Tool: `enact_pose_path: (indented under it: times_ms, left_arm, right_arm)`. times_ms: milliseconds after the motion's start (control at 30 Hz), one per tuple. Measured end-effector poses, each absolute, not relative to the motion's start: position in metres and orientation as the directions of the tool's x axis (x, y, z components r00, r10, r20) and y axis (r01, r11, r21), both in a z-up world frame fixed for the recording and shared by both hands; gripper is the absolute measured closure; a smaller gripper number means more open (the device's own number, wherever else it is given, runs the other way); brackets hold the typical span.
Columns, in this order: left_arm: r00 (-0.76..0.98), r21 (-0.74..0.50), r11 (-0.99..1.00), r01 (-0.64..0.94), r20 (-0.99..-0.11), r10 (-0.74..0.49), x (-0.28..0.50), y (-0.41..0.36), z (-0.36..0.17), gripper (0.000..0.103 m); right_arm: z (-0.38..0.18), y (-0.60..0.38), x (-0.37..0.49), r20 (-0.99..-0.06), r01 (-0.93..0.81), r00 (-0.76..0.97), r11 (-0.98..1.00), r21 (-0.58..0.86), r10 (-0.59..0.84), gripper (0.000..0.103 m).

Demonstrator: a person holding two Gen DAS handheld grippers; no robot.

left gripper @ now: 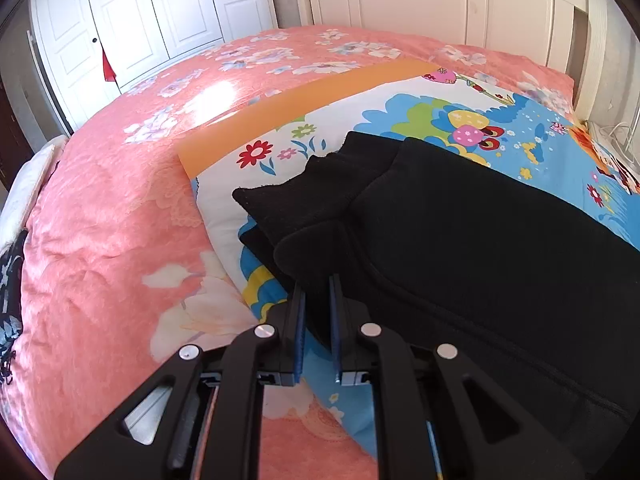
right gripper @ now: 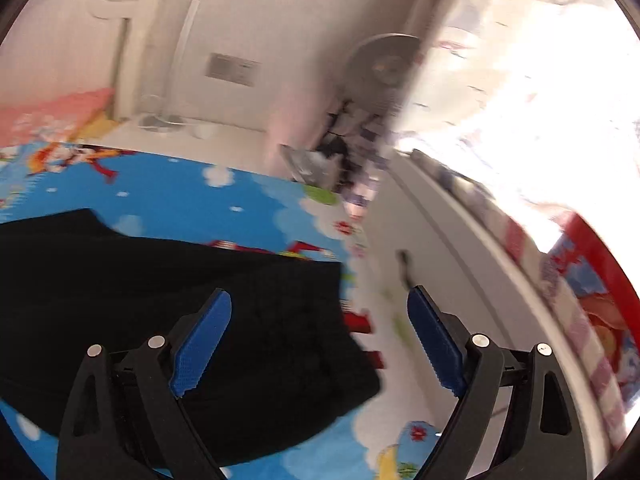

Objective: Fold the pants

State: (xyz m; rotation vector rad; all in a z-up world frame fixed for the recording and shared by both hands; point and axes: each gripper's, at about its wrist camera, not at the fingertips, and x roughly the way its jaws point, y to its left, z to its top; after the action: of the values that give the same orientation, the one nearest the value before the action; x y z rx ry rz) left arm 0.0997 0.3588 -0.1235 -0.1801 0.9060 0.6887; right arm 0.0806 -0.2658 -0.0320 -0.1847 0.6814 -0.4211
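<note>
Black pants [left gripper: 460,232] lie folded lengthwise on a bright cartoon-print sheet [left gripper: 400,108], their cuffed leg ends pointing toward the orange border. My left gripper [left gripper: 316,284] is shut on a fold of the black fabric at the near edge of the pants, and cloth fills the narrow gap between its blue pads. The blurred right wrist view shows the other end of the pants [right gripper: 120,280] on the same sheet [right gripper: 180,192]. My right gripper [right gripper: 320,300] hovers over that end, open wide, with nothing between its blue pads [right gripper: 208,336].
A pink floral quilt [left gripper: 112,220] covers the bed around the sheet. A white headboard [left gripper: 440,0] and white wardrobe [left gripper: 160,8] stand behind. To the right of the bed are a standing fan [right gripper: 388,64] and a white cabinet [right gripper: 440,240].
</note>
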Motion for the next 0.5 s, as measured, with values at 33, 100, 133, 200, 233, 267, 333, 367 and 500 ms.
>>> enact_pose_path:
  times_ms: [33,100,133,200,233,267,333,367,500]
  left_arm:
    - [0.422,0.132,0.775,-0.619,-0.775,0.469,0.1,0.359,-0.124,0.093]
    - [0.438,0.082,0.783,-0.616,-0.79,0.428,0.099,0.365,-0.124,0.093]
    - [0.448,0.046,0.787,-0.616,-0.801,0.397,0.098,0.371,-0.123,0.093]
    - [0.473,-0.052,0.789,-0.612,-0.823,0.313,0.093,0.386,-0.118,0.093]
    - [0.481,-0.075,0.788,-0.611,-0.826,0.294,0.092,0.392,-0.114,0.093]
    - [0.484,-0.079,0.788,-0.611,-0.825,0.292,0.091,0.394,-0.111,0.093]
    - [0.496,-0.073,0.781,-0.62,-0.808,0.319,0.084,0.397,-0.093,0.096]
    - [0.474,-0.018,0.756,-0.654,-0.789,0.391,0.079,0.398,-0.084,0.103]
    - [0.467,-0.153,0.699,-0.698,-0.838,0.282,0.072,0.435,-0.102,0.098]
  right_arm:
    - [-0.033,-0.252,0.082,-0.592,0.231,0.729,0.937,-0.262,-0.345,0.017]
    - [-0.039,-0.216,0.085,-0.641,0.034,0.754,0.983,-0.181,-0.144,0.017]
    - [-0.043,-0.198,0.086,-0.66,-0.052,0.749,0.987,-0.15,-0.061,0.017]
    - [-0.057,-0.155,0.086,-0.698,-0.243,0.709,0.965,-0.103,0.104,0.018]
    - [-0.065,-0.139,0.087,-0.712,-0.312,0.684,0.946,-0.092,0.156,0.018]
    - [-0.076,-0.118,0.088,-0.736,-0.395,0.644,0.915,-0.088,0.207,0.022]
    - [-0.091,-0.096,0.089,-0.776,-0.469,0.587,0.878,-0.095,0.23,0.029]
    - [-0.1,-0.09,0.091,-0.795,-0.485,0.561,0.87,-0.087,0.233,0.033]
    - [-0.129,-0.095,0.105,-0.847,-0.433,0.486,0.901,-0.02,0.215,0.051]
